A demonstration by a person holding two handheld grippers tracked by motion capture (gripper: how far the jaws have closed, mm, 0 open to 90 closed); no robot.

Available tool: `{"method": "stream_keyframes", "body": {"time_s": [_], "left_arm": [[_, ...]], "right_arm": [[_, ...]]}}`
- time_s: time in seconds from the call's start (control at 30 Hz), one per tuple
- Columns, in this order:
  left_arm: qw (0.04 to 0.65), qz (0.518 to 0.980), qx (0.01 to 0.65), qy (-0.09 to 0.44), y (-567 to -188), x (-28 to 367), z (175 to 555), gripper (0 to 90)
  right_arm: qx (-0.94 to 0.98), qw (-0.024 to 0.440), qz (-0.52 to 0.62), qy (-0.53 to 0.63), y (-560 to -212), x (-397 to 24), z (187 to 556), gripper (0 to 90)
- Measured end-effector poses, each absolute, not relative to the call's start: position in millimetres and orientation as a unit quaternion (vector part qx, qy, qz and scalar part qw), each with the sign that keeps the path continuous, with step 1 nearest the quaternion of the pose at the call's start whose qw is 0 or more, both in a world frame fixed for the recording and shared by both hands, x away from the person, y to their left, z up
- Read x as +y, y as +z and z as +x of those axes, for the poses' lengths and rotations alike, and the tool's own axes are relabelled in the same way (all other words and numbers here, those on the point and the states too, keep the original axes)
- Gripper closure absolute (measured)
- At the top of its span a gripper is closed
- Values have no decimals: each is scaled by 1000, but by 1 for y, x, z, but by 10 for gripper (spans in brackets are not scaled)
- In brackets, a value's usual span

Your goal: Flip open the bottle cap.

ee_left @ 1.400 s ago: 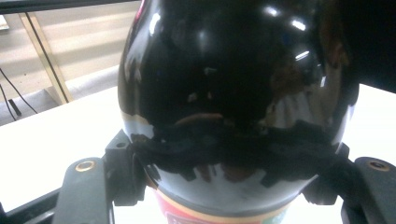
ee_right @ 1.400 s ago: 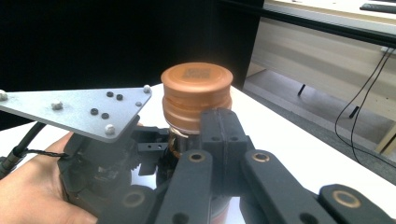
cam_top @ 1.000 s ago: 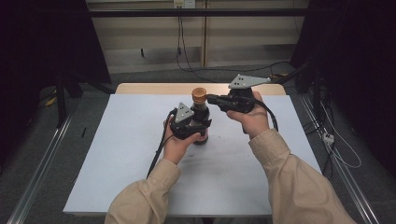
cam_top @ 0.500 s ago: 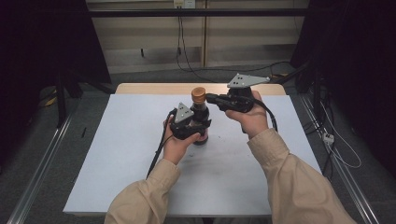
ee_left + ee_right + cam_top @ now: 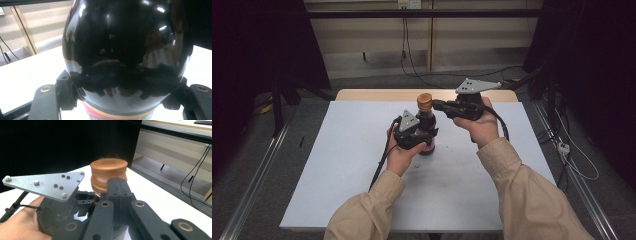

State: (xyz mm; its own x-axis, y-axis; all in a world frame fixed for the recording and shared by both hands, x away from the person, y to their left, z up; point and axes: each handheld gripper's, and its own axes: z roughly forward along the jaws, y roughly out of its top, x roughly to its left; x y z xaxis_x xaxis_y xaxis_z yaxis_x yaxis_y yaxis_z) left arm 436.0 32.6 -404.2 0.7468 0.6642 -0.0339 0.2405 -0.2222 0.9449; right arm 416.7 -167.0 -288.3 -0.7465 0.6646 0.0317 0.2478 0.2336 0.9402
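One dark glass bottle [image 5: 427,131] stands upright near the middle of the white table [image 5: 337,165], a little toward its far edge, with one brown cap [image 5: 424,101] on top. The left gripper [image 5: 414,136] is clamped on the bottle's body from about 8 o'clock, its two jaws pressed against the glass on either side; in the left gripper view the glossy black bottle [image 5: 125,50] sits between the jaws with a red-edged label at its base. The right gripper [image 5: 439,105] reaches in level from about 3 o'clock of the cap, its jaws drawn together right at the neck just under the cap; whether they pinch it I cannot tell. In the right gripper view the cap [image 5: 108,173] rises just beyond the jaws, and the left gripper's grey plate [image 5: 47,184] lies at 9 o'clock of it. Two grippers, two hands, two beige sleeves. Loose cables [image 5: 404,45] hang at 12 o'clock behind the table.
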Motion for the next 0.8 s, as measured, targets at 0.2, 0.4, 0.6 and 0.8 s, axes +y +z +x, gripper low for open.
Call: {"method": "stream_keyframes", "body": {"time_s": [0.2,0.4,0.6,0.8], "left_arm": [[546,760,296,195,-404,33,436,305],[547,758,298,194,-404,33,436,305],[546,759,296,196,-405,33,436,305],[547,758,296,196,-405,33,436,305]], "right_arm": [[762,198,298,539,-286,-165,416,900],[763,195,297,540,-286,-166,417,900],[766,197,293,537,-286,-166,417,900],[767,198,292,536,-285,-166,417,900]]}}
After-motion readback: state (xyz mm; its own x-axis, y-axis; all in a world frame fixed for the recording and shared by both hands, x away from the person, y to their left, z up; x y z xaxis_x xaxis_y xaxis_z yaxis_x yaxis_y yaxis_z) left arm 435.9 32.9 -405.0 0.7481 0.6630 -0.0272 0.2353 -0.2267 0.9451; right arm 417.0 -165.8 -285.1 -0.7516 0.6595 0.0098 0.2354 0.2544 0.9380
